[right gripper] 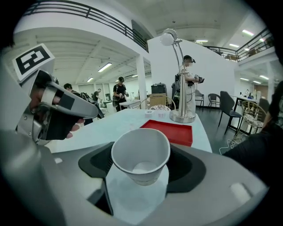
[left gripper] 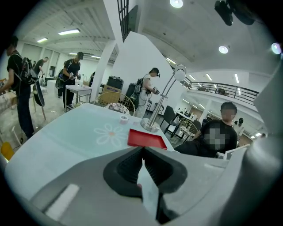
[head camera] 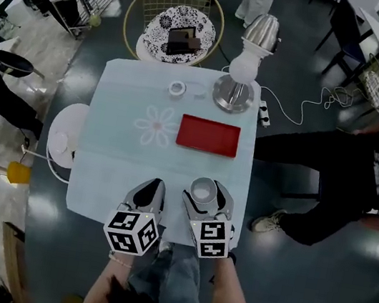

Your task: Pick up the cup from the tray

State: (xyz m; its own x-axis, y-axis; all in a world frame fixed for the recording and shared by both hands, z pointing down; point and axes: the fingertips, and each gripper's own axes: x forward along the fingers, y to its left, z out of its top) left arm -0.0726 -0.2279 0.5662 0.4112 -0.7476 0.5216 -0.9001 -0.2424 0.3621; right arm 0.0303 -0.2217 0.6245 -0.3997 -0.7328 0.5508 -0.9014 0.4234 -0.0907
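Observation:
A white paper cup [head camera: 202, 188] sits upright between the jaws of my right gripper [head camera: 206, 192], over the table's front edge. In the right gripper view the cup [right gripper: 140, 152] fills the gap and the right gripper [right gripper: 140, 165] is shut on it; the cup is empty. The red tray [head camera: 208, 135] lies bare at the table's middle right, well ahead of both grippers, and shows as the red tray [right gripper: 170, 130] beyond the cup. My left gripper [head camera: 151, 190] hovers just left of the right one. The left gripper [left gripper: 142, 152] has its pads pressed together with nothing between them.
A silver desk lamp [head camera: 236, 83] stands behind the tray, with a tape roll [head camera: 177, 88] to its left. A person in black [head camera: 360, 170] sits close to the table's right side. A wicker chair [head camera: 173, 28] stands beyond the far edge.

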